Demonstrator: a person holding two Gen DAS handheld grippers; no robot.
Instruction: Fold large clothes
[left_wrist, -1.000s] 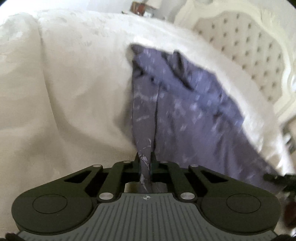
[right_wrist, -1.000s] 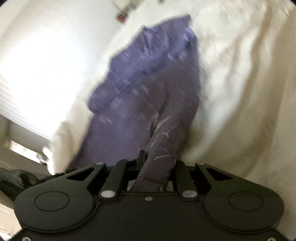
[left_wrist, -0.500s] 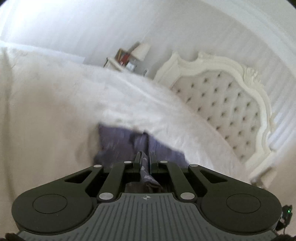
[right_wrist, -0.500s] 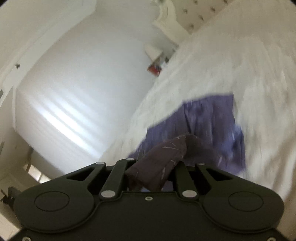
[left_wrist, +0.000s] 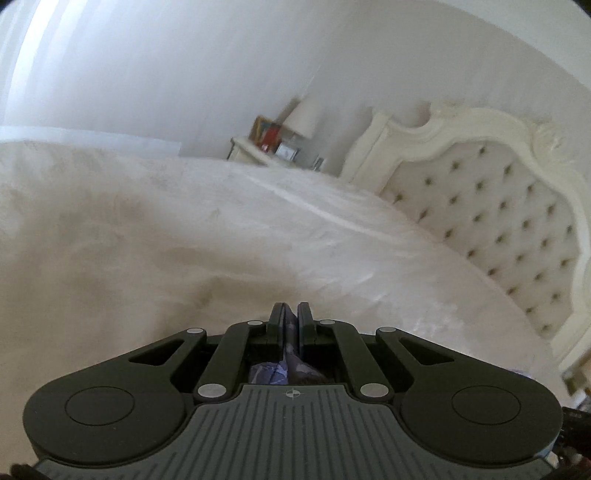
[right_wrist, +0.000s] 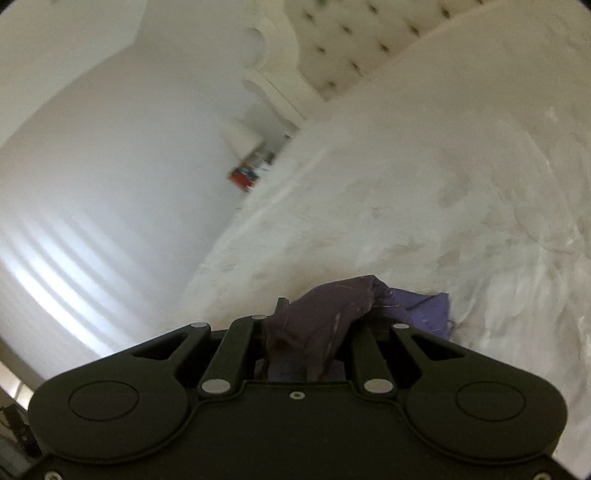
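I have the left gripper (left_wrist: 290, 314) and right gripper (right_wrist: 317, 314) each pinching the purple garment (right_wrist: 325, 325), limp and light I judge, bunched between and just beyond their fingers, above the bed (left_wrist: 147, 240).

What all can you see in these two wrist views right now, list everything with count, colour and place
garment: one, purple patterned, bunched in both grippers over the bed
bedspread: one, white, covering the bed
headboard: one, cream tufted, right in the left wrist view
nightstand: one, cream, beside the headboard, with framed pictures
lamp: one, white shade, on the nightstand
left gripper: one, black, shut on the garment
right gripper: one, black, shut on the garment
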